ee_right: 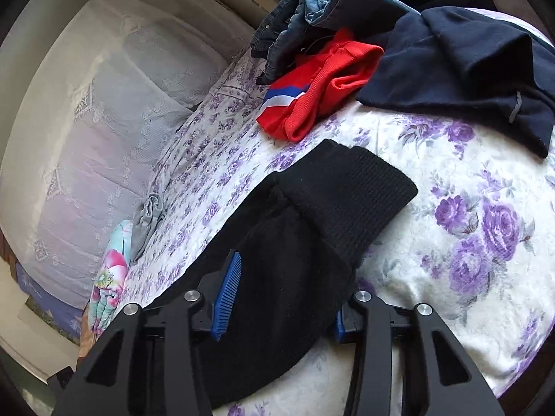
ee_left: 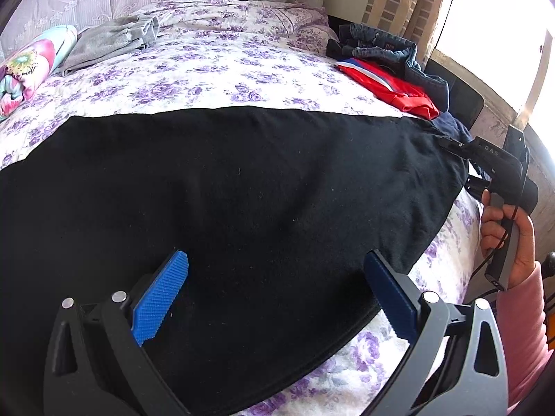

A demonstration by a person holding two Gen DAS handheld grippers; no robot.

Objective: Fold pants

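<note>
Two grippers are working over black pants [ee_left: 225, 208] that are lying spread across the middle of a floral bed [ee_left: 215, 69]. Left gripper [ee_left: 277, 294] is hovering with its fingers wide apart above the near edge of the fabric, gripping nothing. Right gripper [ee_right: 281, 298] is sitting with its fingers open either side of the leg just behind the ribbed cuff [ee_right: 350, 201], not pinching it. Toward the upper right of the left view, red shorts [ee_left: 388, 86], jeans [ee_left: 381, 48] and a navy garment [ee_right: 468, 69] are crowding the bed near the cuff. Grey clothing [ee_left: 107, 41] and a flowered pillow [ee_left: 27, 66] are lying at upper left
</note>
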